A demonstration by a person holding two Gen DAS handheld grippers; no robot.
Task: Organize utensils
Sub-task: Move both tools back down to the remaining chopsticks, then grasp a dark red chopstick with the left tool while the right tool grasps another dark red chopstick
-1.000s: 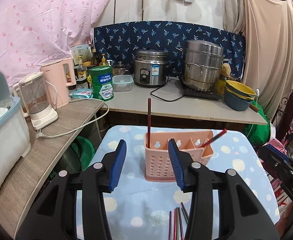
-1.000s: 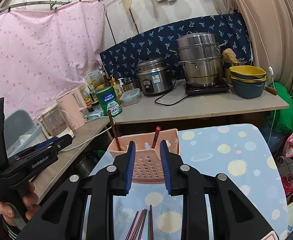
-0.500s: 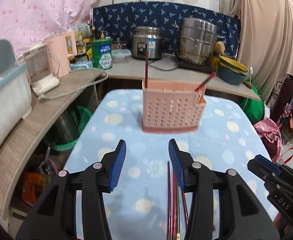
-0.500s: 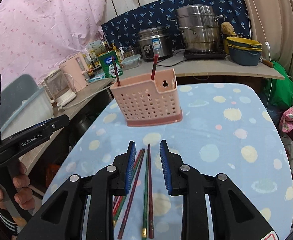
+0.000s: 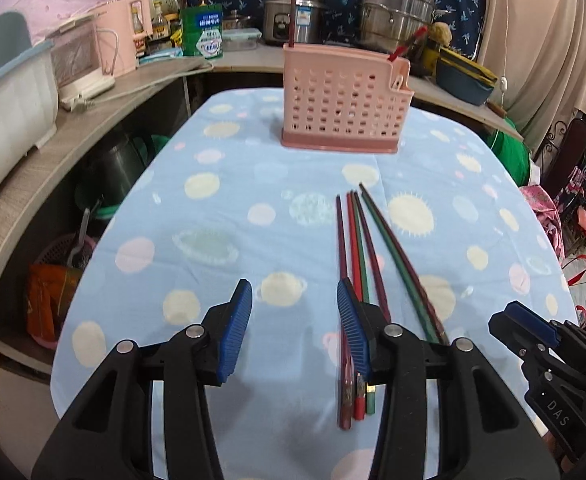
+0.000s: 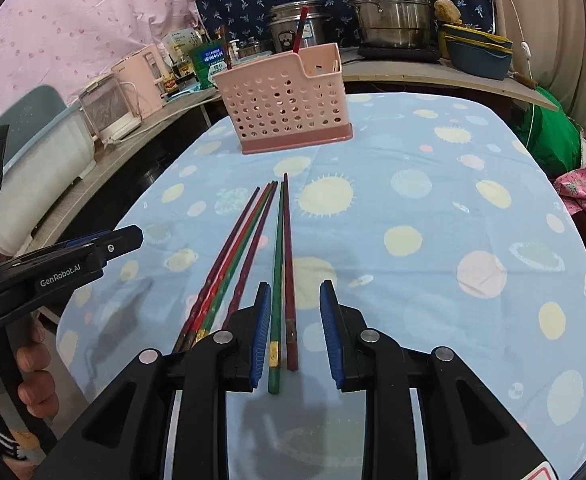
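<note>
Several red, green and maroon chopsticks (image 5: 359, 248) lie side by side on the blue dotted tablecloth (image 5: 253, 184); they also show in the right wrist view (image 6: 253, 248). A pink perforated utensil caddy (image 5: 343, 100) stands farther back with two chopsticks upright in it; it shows in the right wrist view too (image 6: 289, 100). My left gripper (image 5: 295, 330) is open and empty, low over the cloth, its right finger above the left chopsticks. My right gripper (image 6: 295, 332) is open, its jaws straddling the near ends of a green and a maroon chopstick (image 6: 283, 280).
A wooden counter (image 5: 73, 128) on the left carries a kettle, jars and a white bin. A back counter holds a rice cooker (image 5: 297, 12), steel pots (image 5: 397, 8) and stacked bowls (image 5: 465, 76). The table edge drops off at left and right.
Both grippers have pulled back from the caddy and dropped low toward the near end of the chopsticks. The caddy now stands far ahead. Both stay open.
</note>
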